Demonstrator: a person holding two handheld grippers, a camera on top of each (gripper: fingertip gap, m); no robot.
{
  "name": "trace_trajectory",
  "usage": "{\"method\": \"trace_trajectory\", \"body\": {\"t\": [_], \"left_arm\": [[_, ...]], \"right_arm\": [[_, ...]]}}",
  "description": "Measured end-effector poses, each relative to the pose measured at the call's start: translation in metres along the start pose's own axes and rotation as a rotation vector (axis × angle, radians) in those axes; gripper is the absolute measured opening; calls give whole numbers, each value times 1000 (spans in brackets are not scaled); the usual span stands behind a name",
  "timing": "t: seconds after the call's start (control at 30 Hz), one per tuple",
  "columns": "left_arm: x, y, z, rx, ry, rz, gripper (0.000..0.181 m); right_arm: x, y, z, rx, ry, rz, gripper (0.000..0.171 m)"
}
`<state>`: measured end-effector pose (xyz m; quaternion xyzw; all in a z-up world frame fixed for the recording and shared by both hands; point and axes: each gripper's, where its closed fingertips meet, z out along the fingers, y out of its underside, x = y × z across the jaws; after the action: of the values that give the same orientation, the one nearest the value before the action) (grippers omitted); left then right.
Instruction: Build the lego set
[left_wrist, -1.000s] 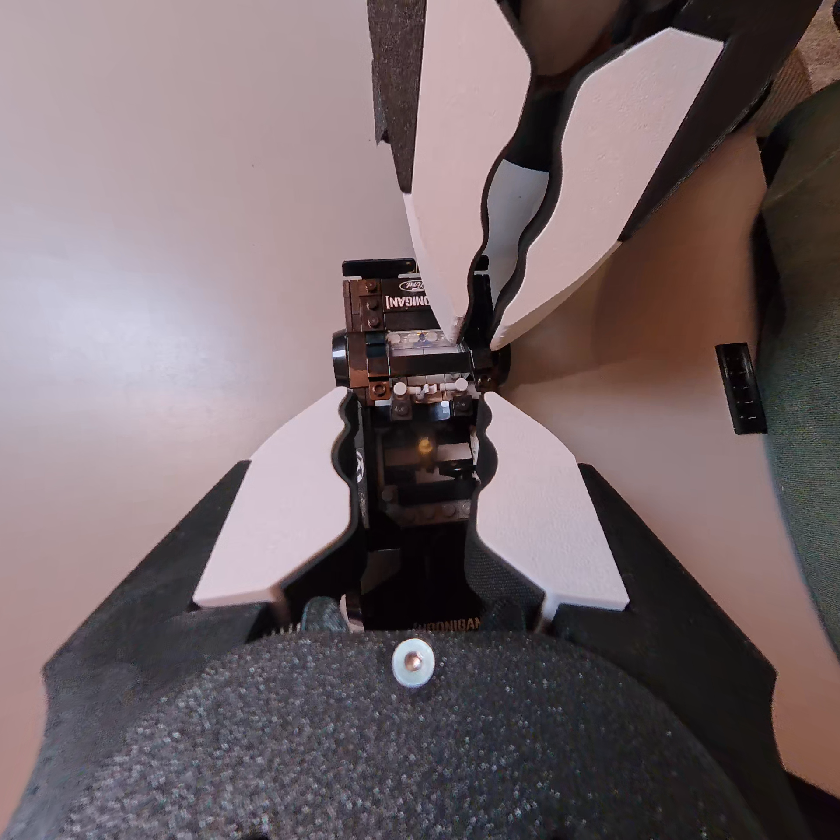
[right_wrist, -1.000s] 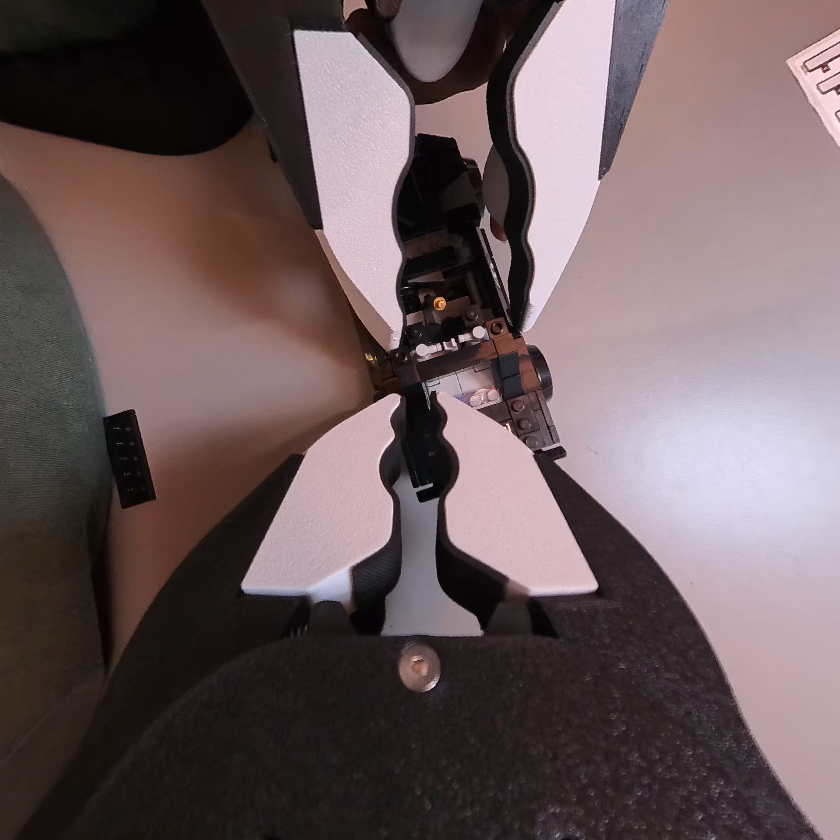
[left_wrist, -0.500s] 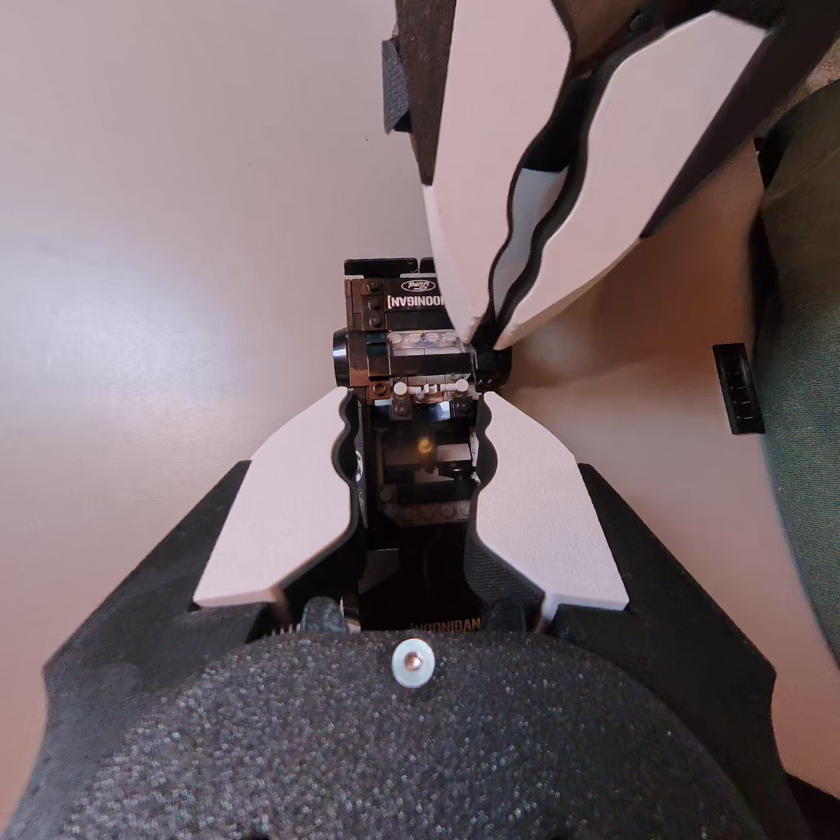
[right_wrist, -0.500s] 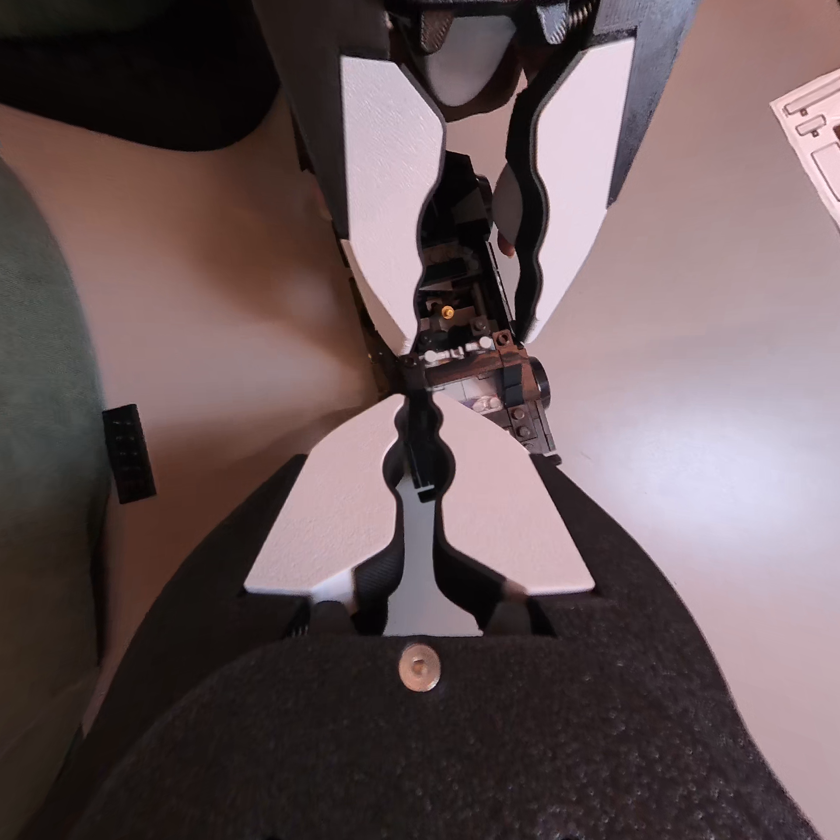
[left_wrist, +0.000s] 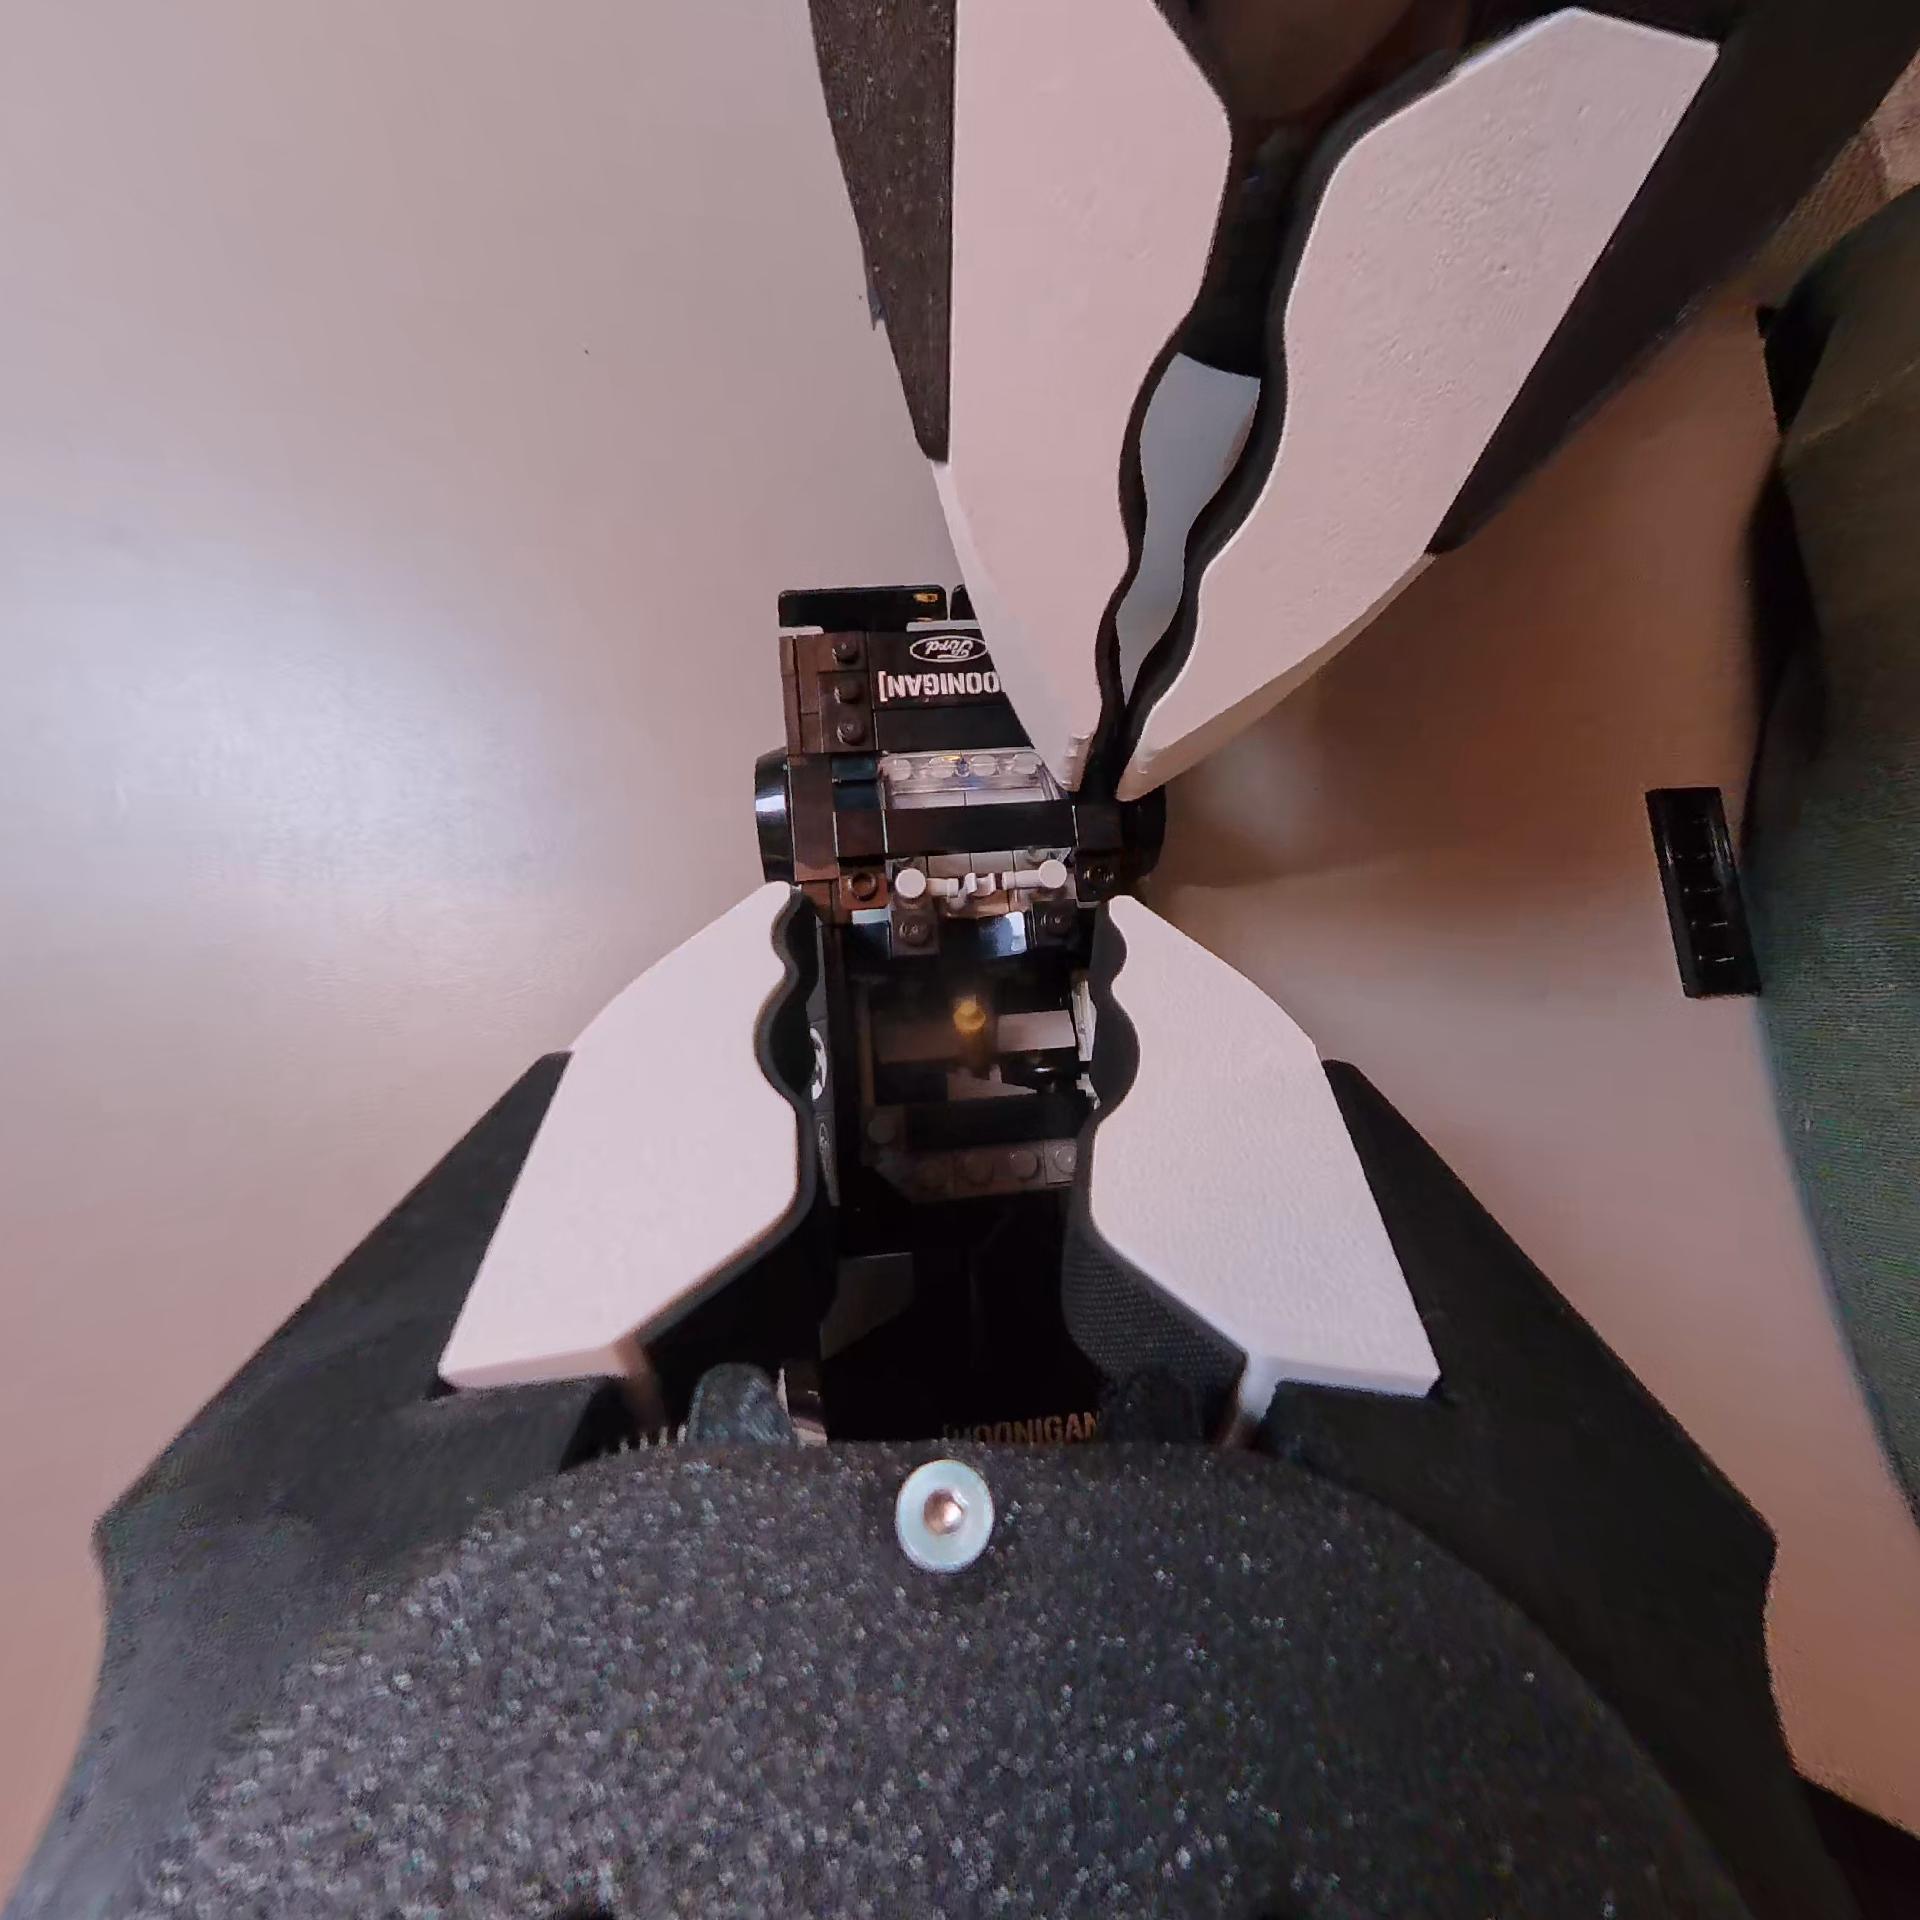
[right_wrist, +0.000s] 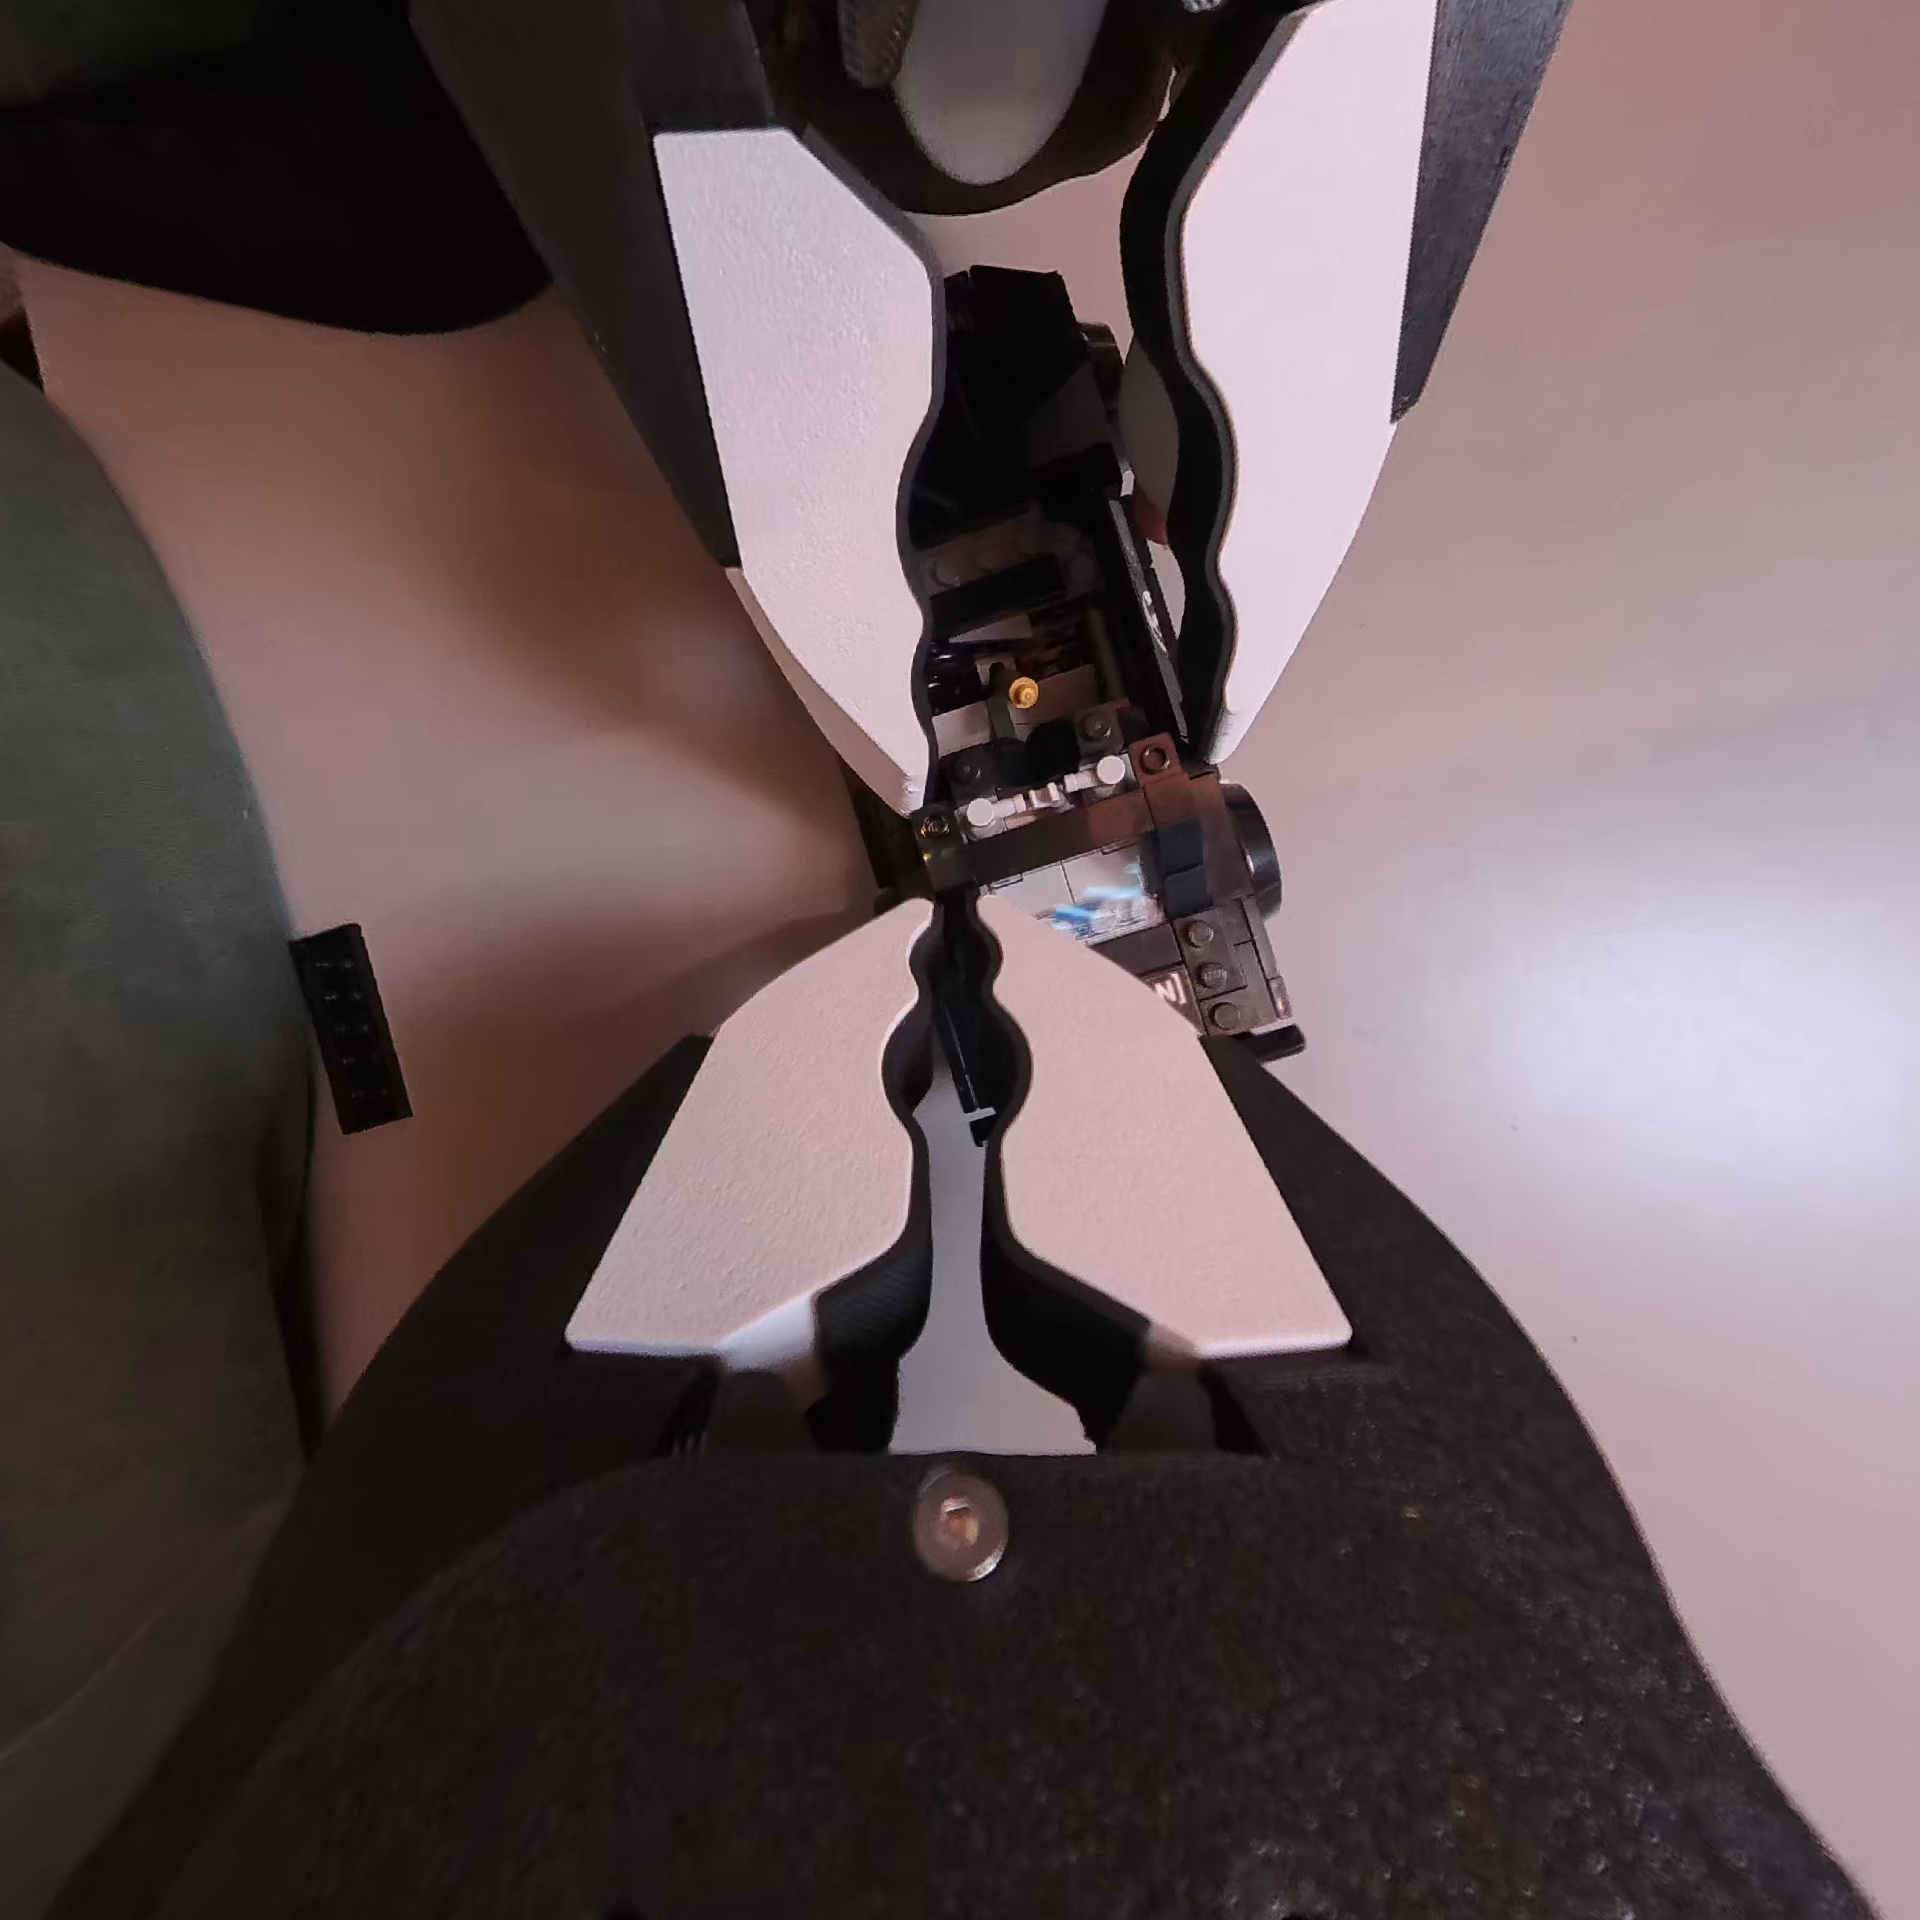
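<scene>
While clamped in left gripper (left_wrist: 940, 914), mostly built black brick lego car (left_wrist: 935, 810) awaits thin black plate (right_wrist: 961, 1039) pinched in right gripper (right_wrist: 958, 914); loose black studded brick (right_wrist: 350, 1029) unused far left.

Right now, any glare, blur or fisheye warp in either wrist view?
Left wrist view: broad soft glare on the table, green cushion smeared at the right edge, strong fisheye bowing. Right wrist view: glare patch on the table, reflection on the lego car windscreen, cushion edge soft.

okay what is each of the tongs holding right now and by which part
The left tongs clamp the black lego car by its two long sides. The right tongs pinch a thin black piece flat-on by its faces, its tip at the car's corner.
</scene>
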<state>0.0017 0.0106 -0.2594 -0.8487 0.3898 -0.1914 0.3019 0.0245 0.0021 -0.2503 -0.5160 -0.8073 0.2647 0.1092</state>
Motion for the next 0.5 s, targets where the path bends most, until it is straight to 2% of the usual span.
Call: {"method": "trace_trajectory", "body": {"t": [0.5], "left_arm": [[-3,2,-2,4,-4,-27,51]], "right_arm": [[3,2,3,-91,-9,30,0]]}}
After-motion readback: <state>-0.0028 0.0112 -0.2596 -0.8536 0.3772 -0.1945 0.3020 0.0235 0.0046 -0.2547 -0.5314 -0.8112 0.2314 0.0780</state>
